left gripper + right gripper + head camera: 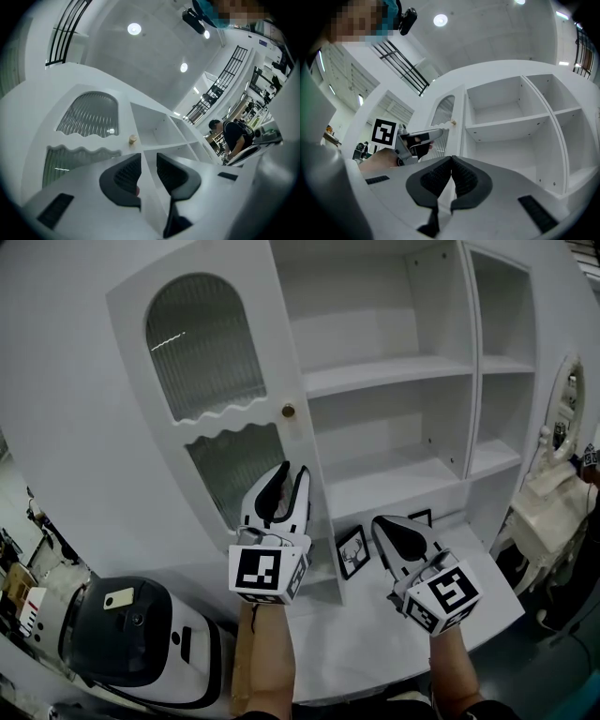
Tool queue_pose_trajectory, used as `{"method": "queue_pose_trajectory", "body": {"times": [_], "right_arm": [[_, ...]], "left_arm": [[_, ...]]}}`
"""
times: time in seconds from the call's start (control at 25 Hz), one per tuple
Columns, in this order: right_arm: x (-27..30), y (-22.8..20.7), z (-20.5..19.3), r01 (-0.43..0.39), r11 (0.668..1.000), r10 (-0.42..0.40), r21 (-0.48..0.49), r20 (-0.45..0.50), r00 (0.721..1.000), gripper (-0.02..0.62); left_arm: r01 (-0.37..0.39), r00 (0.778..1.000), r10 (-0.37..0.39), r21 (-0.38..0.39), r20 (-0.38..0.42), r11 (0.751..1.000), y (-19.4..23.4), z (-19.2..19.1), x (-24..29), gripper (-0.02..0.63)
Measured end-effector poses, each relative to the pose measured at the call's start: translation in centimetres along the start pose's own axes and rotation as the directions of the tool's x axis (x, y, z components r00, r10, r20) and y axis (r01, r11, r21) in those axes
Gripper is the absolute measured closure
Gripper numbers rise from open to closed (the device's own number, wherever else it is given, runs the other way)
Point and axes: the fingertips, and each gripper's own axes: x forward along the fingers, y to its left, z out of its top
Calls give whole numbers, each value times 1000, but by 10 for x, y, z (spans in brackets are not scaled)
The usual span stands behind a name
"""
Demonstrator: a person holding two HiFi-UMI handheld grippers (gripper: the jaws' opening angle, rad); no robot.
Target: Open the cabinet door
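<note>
The left gripper [293,469] is hanging with its jaws spread and nothing between them. It is pointing up at the small round brass knob [288,412], which is sitting just above its tips without touching them. That knob is sitting at the right edge of the white cabinet door with arched ribbed-glass panes [225,423]. The door is standing at the left of the tall white shelf cabinet [394,371], beside the bare open shelves, and it is looking shut (though a slight gap cannot be ruled out from these angles). The right gripper [382,524] is hovering lower and to the right over the white counter [375,643], its jaws pressed together on nothing.

The task is judged to be sitting at the approach step, with the knob not yet gripped. The next move is calling for raising the left gripper until the knob lies between the spread jaws. The jaws then need to close on it squarely, since so small and round a knob could slip, before pulling outward along the door's swing.
</note>
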Motion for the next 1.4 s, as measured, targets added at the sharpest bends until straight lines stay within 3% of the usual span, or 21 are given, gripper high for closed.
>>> {"method": "queue_pose_trajectory", "body": {"times": [0.68, 1.4], "right_arm": [[-15, -18, -6, 40, 999, -40, 10, -19, 999, 578], [-9, -18, -11, 46, 999, -46, -8, -33, 998, 578]], "left_arm": [[-130, 991, 126, 211, 31, 969, 28, 21, 61, 466], [-195, 981, 190, 235, 47, 952, 51, 22, 83, 465]]}}
